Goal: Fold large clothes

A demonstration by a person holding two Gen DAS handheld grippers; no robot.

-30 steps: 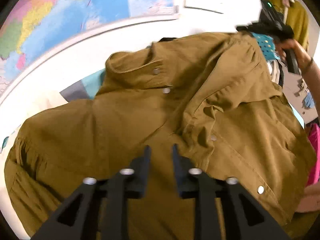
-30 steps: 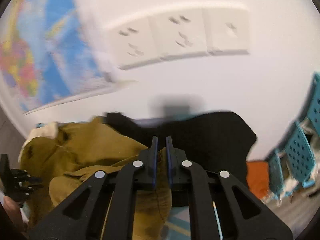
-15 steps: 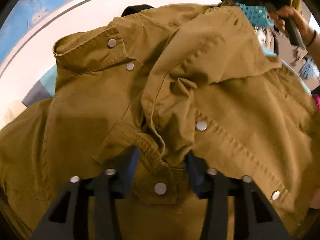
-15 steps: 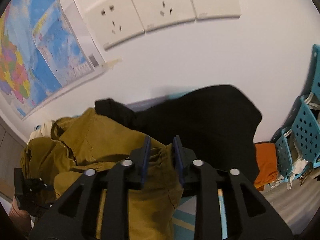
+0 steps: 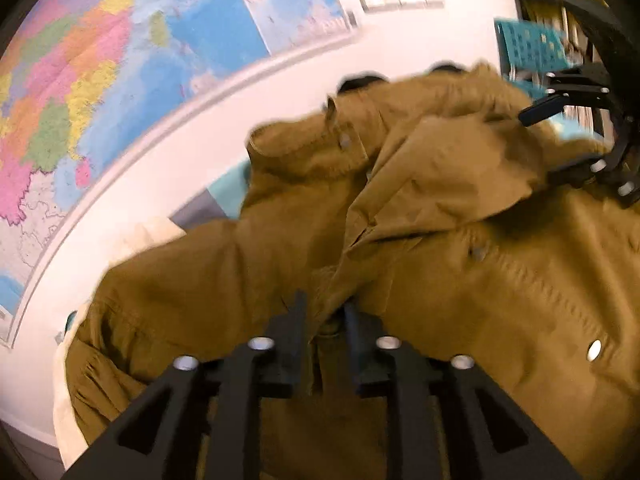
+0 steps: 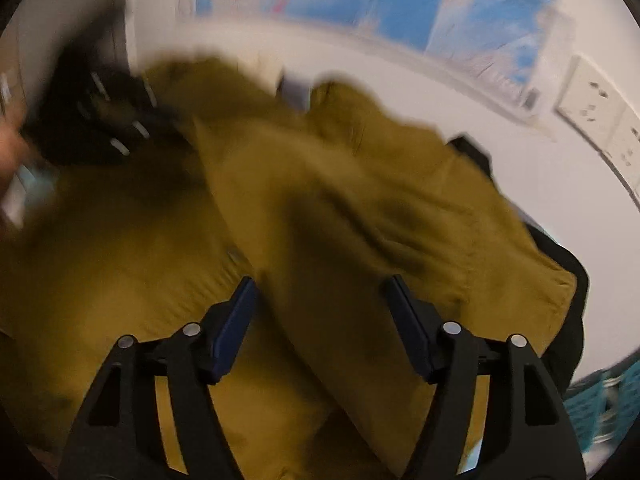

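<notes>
Jacket (image 5: 460,264), mustard-brown, snap-fastened: largest item, filling the centre and lower right of the left wrist view and most of the right wrist view. Lies spread but rumpled, collar toward the upper centre of the frame, one sleeve or front panel thrown across the chest. Judged state of task: first fold in hand only; body not squared, hem and far sleeve not yet brought in, most folding left to do.

Wall map (image 5: 100,92), multicoloured: upper left of the left wrist view, upper centre of the right wrist view, on a white wall.

Black garment (image 6: 568,272): right edge of the right wrist view, partly under the jacket.

Bench: almost wholly covered; a pale blue and grey patch (image 5: 224,196) shows left of the collar, a cream cloth (image 5: 136,236) beside it. Whether these are the surface or more laundry cannot be told.

Wall sockets (image 6: 596,108): white, right side of the right wrist view.

Teal perforated crate (image 5: 528,44): upper right of the left wrist view, blurred.

Left gripper (image 5: 323,312): lower centre of its view, fingers narrow, pinching a ridge of jacket fabric near the front placket.

Right gripper (image 6: 320,292): lower centre of its view, fingers wide apart, above the folded-over panel and gripping nothing; also seen at the upper right of the left wrist view.

Snap (image 5: 595,347): silver, lower right of the left wrist view. Both views show motion blur.
</notes>
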